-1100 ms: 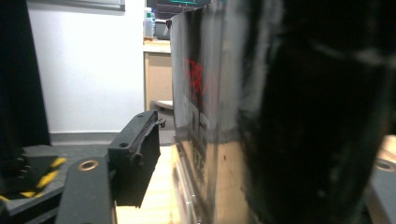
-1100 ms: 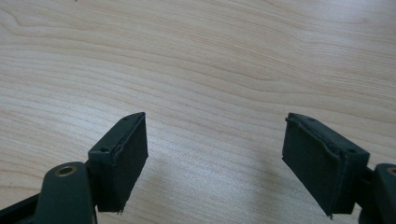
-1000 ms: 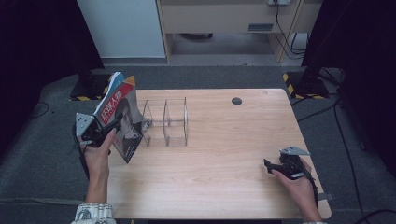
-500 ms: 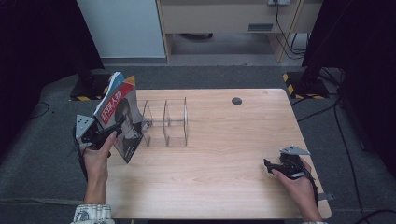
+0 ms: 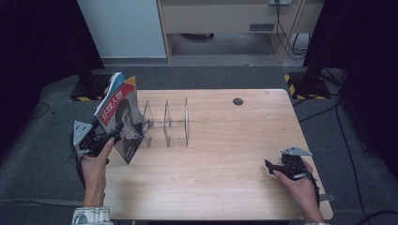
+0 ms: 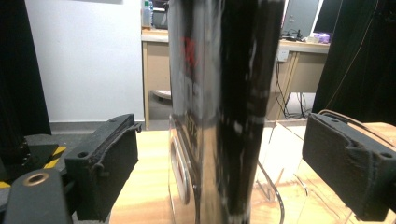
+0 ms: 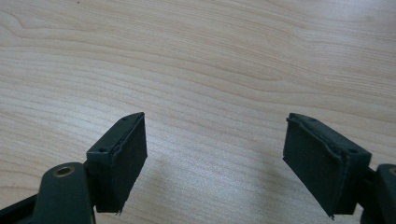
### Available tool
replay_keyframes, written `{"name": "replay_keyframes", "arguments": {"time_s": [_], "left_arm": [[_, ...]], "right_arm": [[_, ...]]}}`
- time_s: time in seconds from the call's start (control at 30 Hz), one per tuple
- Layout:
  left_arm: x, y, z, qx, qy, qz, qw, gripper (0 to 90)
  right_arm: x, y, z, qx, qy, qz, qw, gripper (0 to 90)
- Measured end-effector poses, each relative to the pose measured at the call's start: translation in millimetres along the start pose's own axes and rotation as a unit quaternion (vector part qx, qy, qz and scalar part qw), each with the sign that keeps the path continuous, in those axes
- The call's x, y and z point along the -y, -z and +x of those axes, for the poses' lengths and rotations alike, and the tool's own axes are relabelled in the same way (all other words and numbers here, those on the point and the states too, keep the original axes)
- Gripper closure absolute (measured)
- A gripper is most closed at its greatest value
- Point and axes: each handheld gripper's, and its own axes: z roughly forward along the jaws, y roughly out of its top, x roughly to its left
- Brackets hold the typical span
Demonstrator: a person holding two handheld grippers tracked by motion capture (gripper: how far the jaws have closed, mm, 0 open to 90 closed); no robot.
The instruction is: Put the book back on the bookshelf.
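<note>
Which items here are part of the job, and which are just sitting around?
In the job:
- magazine, standing between the open jaws of the left gripper
- clear acrylic rack, just beside the magazine

Idle:
- right gripper, open over bare table
- dark round cap at the far edge

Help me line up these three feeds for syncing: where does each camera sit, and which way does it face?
High view: above the person's side, looking forward and down on the table; both forearms, left gripper, right gripper.
Left gripper view: rides the left gripper, looking between its wide-apart jaws at the magazine edge-on.
Right gripper view: rides the right gripper, facing down at bare wood between spread jaws.
Shared: magazine and clear rack appear in high and left gripper views.
</note>
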Motion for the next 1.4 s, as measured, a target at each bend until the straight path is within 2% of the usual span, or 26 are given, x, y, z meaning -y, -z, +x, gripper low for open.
{"name": "replay_keyframes", "arguments": {"time_s": [0.43, 0.53, 0.7, 0.77, 0.93, 1.0, 1.1, 1.3, 1.4], "left_arm": [[18.4, 14.7, -2.3, 0.003, 0.005, 0.031, 0.9995, 9.6], [22.9, 17.5, -3.7, 0.006, -0.003, 0.044, 0.9990, 9.7], [21.6, 19.6, -3.1, 0.004, 0.000, 0.043, 0.9991, 9.5], [21.5, 20.3, -4.1, 0.002, -0.005, 0.047, 0.9989, 9.2], [25.7, 24.0, -6.8, 0.005, -0.008, 0.059, 0.9982, 8.3], [26.5, 26.0, -7.9, 0.003, -0.016, 0.066, 0.9977, 8.0], [28.4, 28.1, -9.1, 0.005, -0.016, 0.075, 0.9971, 7.2], [35.1, 31.0, -13.5, 0.006, -0.027, 0.100, 0.9946, 7.7], [37.8, 34.5, -15.9, 0.007, -0.031, 0.104, 0.9940, 9.4]], "right_arm": [[-0.7, -2.0, 0.9, -0.002, 0.002, 0.002, 1.0000, 21.9], [-0.9, -2.1, 1.5, -0.002, 0.000, 0.002, 1.0000, 21.9], [-0.9, -1.7, 2.7, -0.003, 0.000, 0.003, 1.0000, 21.9], [-0.5, -1.7, 1.6, -0.001, 0.003, 0.003, 1.0000, 21.8], [-0.1, -1.6, 0.7, -0.001, -0.005, 0.003, 1.0000, 21.6], [-0.1, -1.9, 0.6, -0.001, -0.002, 0.003, 1.0000, 21.7], [-0.4, -1.9, 0.8, -0.001, 0.002, 0.003, 1.0000, 21.4], [-0.3, -1.5, 0.2, 0.000, -0.003, 0.003, 1.0000, 21.4], [0.0, -1.4, 0.4, 0.001, -0.003, 0.002, 1.0000, 21.4]]}}
